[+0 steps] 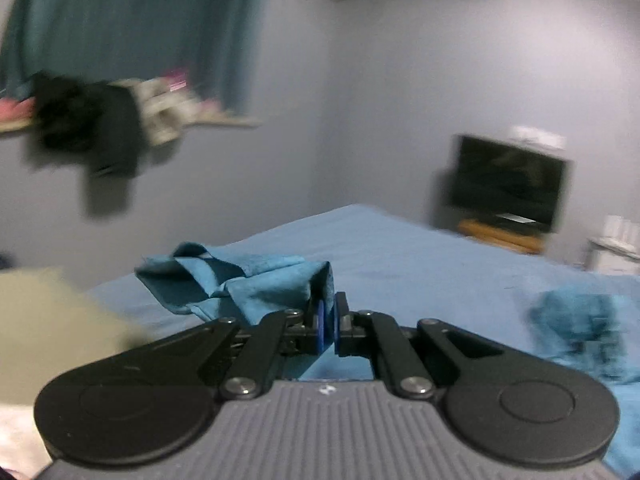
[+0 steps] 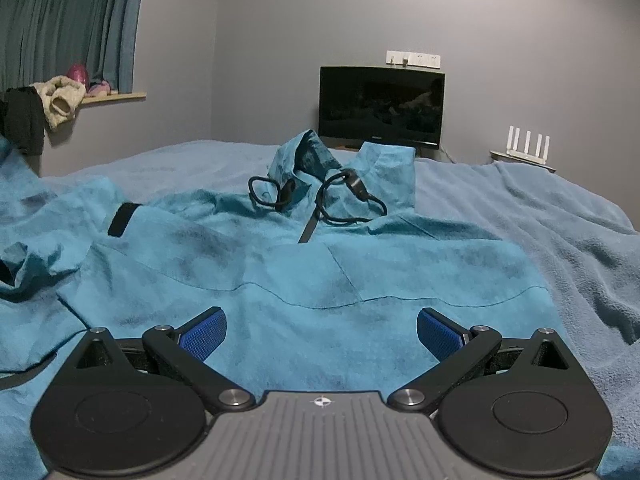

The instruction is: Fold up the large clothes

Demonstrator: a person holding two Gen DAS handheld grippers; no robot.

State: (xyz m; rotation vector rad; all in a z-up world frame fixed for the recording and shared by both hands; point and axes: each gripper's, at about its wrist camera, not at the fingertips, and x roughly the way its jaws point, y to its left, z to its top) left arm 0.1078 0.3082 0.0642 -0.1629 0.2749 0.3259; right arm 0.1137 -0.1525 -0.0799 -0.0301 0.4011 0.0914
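- Left hand-held gripper point(image 1: 329, 322) pinches a fold of the teal jacket point(image 1: 244, 284) above the bed point(image 1: 400, 248).
- Right hand-held gripper point(image 2: 322, 334) gapes wide, empty, over the jacket point(image 2: 280, 272).

Black hand-held gripper point(image 2: 320, 334); blue pads point(image 2: 204, 336); grey ribbed housing point(image 2: 320, 436)

Grey walls point(image 2: 280, 40); teal curtain point(image 2: 68, 20) far left over a window ledge point(image 2: 116, 98). Dark TV point(image 2: 381, 106) against far wall, beyond the bed point(image 2: 560, 232).
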